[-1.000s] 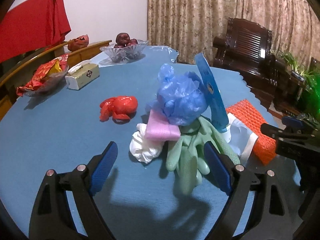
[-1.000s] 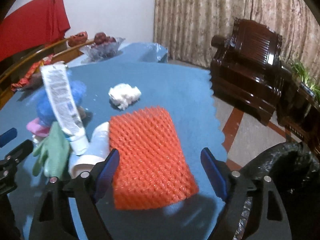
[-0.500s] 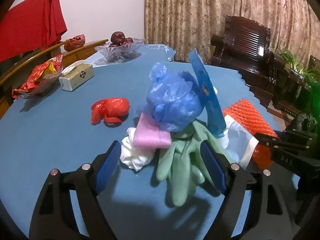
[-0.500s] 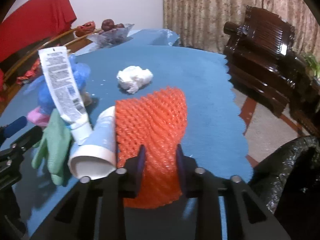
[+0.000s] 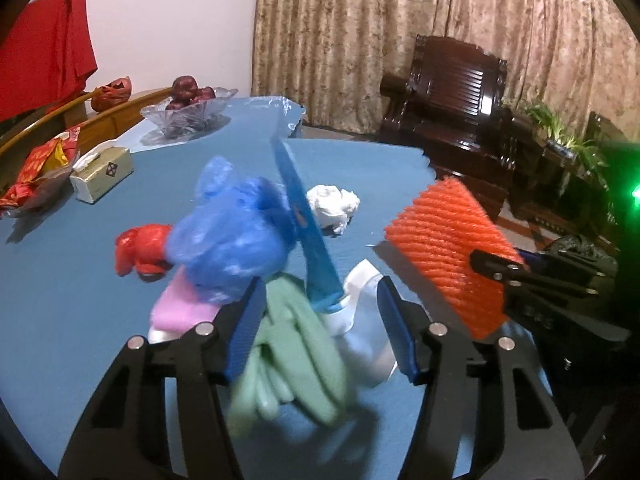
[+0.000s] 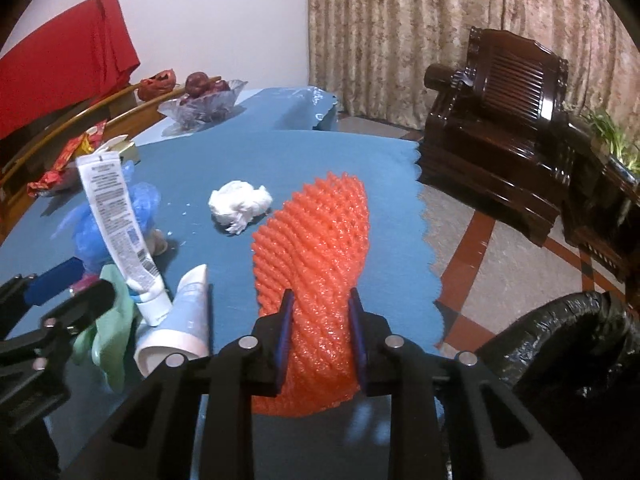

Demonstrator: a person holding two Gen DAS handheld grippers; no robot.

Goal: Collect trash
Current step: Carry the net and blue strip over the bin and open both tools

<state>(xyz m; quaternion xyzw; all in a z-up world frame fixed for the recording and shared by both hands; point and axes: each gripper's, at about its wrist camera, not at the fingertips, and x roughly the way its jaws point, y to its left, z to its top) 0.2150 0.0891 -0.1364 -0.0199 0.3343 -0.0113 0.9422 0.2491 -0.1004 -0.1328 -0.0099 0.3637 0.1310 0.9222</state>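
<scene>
Your right gripper [image 6: 320, 334] is pinching the orange foam net [image 6: 316, 264], jaws nearly together and squeezing it, the net lifting clear of the blue table [image 6: 280, 160]; your left gripper [image 5: 320, 328] is closing, jaws about half wide, with the green glove [image 5: 292, 356] and the blue tube [image 5: 308, 240] between them, pads not pressing yet as far as the blur allows. You are getting one piece in hand, nothing yet binned by the look of it; the black trash bag [image 6: 568, 340] is waiting off the table's edge, low right. Still lying out: blue plastic bag [image 5: 232, 240], pink piece [image 5: 180, 308], red bag [image 5: 140, 248], white tissue wad [image 6: 240, 204], pale blue tube [image 6: 184, 320]; most of the job is remaining.
</scene>
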